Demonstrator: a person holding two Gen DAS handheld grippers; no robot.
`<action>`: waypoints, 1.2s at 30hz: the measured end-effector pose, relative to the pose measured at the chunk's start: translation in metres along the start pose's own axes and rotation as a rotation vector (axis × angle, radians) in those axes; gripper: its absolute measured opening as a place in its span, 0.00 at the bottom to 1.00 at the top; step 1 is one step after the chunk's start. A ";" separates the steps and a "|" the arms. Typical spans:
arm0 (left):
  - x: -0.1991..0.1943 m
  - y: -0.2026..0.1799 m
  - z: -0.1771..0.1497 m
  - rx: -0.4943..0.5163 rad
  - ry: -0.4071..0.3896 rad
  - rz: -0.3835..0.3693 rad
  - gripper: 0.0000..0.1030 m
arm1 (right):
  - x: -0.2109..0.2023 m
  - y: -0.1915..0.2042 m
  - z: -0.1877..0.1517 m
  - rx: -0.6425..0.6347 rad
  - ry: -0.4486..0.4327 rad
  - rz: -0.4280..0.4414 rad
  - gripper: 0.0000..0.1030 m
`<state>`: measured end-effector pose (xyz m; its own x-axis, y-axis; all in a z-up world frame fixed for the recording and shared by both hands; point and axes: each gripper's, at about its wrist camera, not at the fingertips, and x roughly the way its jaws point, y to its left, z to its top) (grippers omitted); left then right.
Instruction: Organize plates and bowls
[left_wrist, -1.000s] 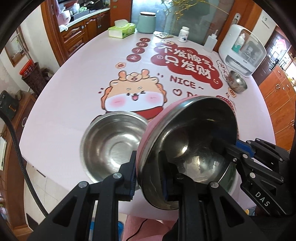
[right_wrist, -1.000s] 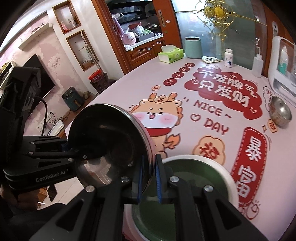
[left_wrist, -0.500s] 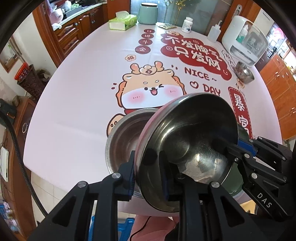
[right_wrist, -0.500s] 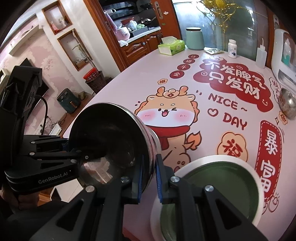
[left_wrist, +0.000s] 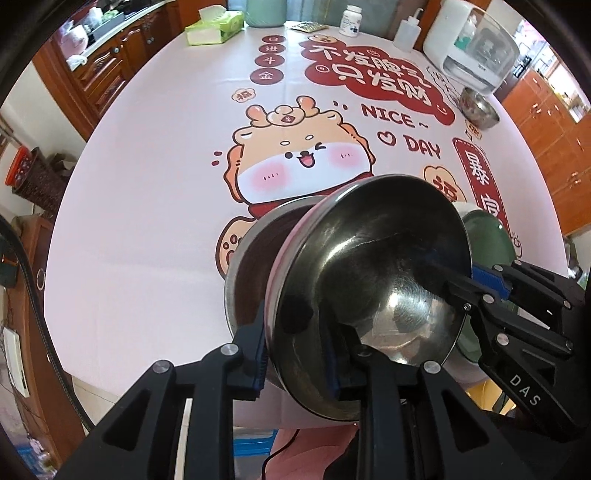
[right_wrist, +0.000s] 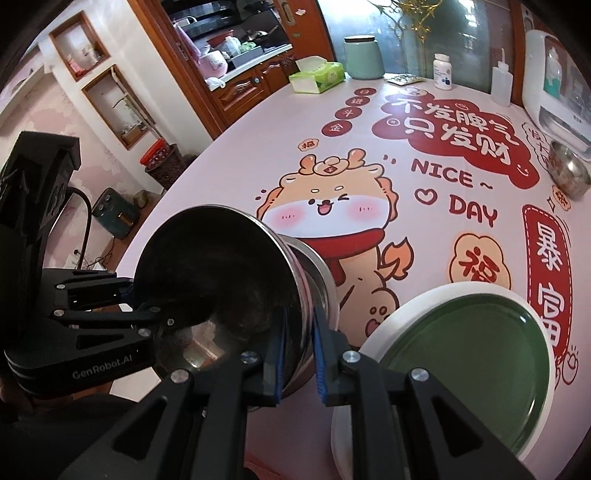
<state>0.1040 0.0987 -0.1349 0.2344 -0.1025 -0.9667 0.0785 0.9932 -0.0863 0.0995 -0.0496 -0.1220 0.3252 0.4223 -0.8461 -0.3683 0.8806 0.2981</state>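
Note:
I hold one steel bowl (left_wrist: 369, 277) tilted between both grippers. My left gripper (left_wrist: 295, 332) is shut on its near rim, one finger outside and one inside. On the opposite rim my right gripper (right_wrist: 299, 332) is shut as well; the left wrist view shows it at the right (left_wrist: 465, 282). The held bowl (right_wrist: 214, 277) hangs over a second steel bowl (left_wrist: 251, 266) that rests on the pink tablecloth, and partly covers it. Whether the two bowls touch I cannot tell. A green plate (right_wrist: 461, 350) with a white rim lies just to the right.
A small steel bowl (left_wrist: 478, 107) sits far right beside a white appliance (left_wrist: 472, 48). A tissue box (left_wrist: 214, 29), a green jar (right_wrist: 364, 57) and bottles line the far edge. The table's near edge (left_wrist: 147, 373) runs close under the grippers.
The held bowl moved from beside the table bowl to over it and sank lower. Both grippers came along with it and rolled a little. The green plate now shows more to the right.

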 end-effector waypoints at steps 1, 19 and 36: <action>0.002 0.000 0.001 0.005 0.004 0.001 0.22 | 0.000 0.000 0.000 0.003 0.000 -0.002 0.14; 0.007 0.006 0.000 0.006 0.031 0.019 0.26 | 0.000 0.007 -0.004 0.007 -0.002 -0.031 0.25; -0.013 -0.002 0.000 -0.014 -0.050 0.001 0.30 | -0.016 -0.006 -0.009 0.017 -0.036 -0.038 0.39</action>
<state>0.1007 0.0981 -0.1226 0.2829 -0.1038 -0.9535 0.0645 0.9939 -0.0891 0.0888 -0.0641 -0.1141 0.3701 0.3960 -0.8404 -0.3403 0.8995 0.2740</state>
